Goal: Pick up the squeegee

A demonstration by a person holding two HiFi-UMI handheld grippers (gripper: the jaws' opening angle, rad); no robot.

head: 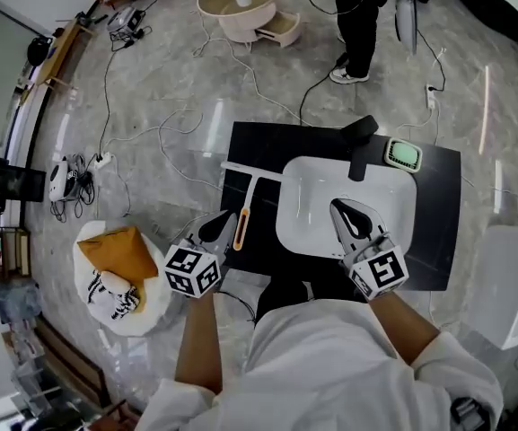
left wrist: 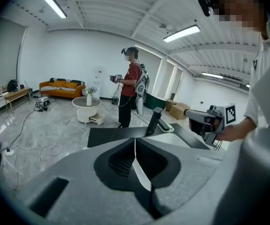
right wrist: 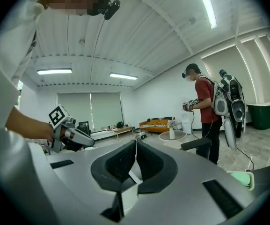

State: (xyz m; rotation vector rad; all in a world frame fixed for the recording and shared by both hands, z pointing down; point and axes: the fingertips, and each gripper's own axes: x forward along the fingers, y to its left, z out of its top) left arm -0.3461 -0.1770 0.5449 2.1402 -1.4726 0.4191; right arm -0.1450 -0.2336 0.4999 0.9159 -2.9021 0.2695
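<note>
White sink [head: 317, 196], black faucet [head: 359, 144], orange sofa [left wrist: 62, 86]

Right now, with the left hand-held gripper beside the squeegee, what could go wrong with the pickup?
The left hand-held gripper is shut next to the orange handle of the squeegee; unopened, it would likely shove rather than grasp. The squeegee lies close to the black counter's left edge, so a nudge could slide it off.

The left forearm [head: 200, 344] and right forearm [head: 408, 323] reach forward side by side. The left claw [head: 217, 226] tilts downward, jaws pressed together on nothing. The right claw [head: 347, 215], well apart from it, is likewise closed and empty.
</note>
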